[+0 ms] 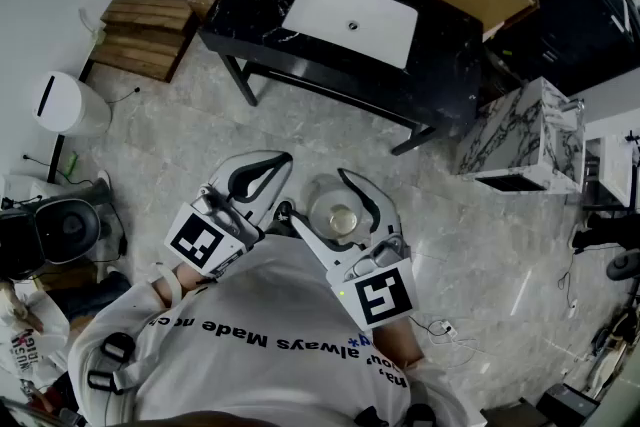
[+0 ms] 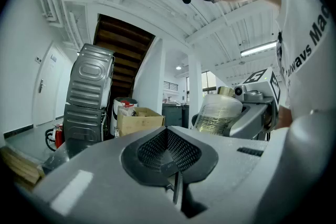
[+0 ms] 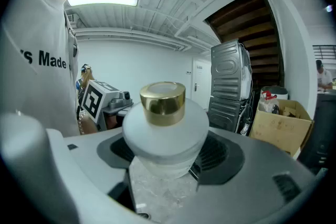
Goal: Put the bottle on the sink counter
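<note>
Right gripper (image 1: 335, 197) clasps gold-capped bottle (image 3: 165, 128); left gripper (image 1: 262, 177) clenched empty just beside it, sink counter (image 1: 440, 65) well apart.

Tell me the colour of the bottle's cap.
Frosted bottle: its cap is shiny gold, clearest in the right gripper view.

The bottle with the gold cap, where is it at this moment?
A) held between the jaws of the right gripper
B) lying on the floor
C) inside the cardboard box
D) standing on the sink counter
A: the bottle sits gripped between the jaws of the right gripper, above the floor, not yet on the sink counter.
</note>
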Tool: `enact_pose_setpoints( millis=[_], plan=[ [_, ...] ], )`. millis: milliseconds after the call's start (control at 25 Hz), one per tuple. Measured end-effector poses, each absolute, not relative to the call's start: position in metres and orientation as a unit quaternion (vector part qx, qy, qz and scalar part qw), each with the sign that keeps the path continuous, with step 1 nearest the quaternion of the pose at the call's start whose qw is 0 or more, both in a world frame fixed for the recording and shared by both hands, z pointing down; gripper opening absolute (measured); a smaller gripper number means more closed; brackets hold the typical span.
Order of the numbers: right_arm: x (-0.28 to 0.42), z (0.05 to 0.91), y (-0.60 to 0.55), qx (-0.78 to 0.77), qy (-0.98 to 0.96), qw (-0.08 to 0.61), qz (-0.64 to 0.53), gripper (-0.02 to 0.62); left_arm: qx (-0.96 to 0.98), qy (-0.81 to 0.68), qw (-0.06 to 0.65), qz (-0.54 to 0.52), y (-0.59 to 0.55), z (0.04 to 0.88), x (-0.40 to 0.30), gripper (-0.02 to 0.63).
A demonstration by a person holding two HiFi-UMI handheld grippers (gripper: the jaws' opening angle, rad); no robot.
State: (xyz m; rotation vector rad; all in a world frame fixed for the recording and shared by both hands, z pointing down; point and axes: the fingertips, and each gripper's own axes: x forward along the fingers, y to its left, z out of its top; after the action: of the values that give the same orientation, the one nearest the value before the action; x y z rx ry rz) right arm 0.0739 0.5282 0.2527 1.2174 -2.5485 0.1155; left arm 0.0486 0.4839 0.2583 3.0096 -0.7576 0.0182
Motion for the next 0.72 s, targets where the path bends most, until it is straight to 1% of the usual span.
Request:
enact_pose_setpoints(
  millis=[200, 320, 720],
  plan=[
    [0.062, 0.252, 0.522, 0.429, -0.888, 0.158, 0.048, 0.336, 0.968, -0.247, 0.036, 0.003, 0.479, 0.255, 0.034, 0.003],
    [0.048, 0.252, 0.515, 0.423, -0.891, 0.159, 0.050, 0.336, 0.969, -0.245, 0.029, 0.000, 0.473, 0.255, 0.021, 0.003],
    [-0.003, 0.257, 0.484, 0.414, -0.892, 0.177, 0.036, 0.336, 0.966, -0.255, 0.036, 0.006, 0.451, 0.260, -0.035, 0.003]
  ],
)
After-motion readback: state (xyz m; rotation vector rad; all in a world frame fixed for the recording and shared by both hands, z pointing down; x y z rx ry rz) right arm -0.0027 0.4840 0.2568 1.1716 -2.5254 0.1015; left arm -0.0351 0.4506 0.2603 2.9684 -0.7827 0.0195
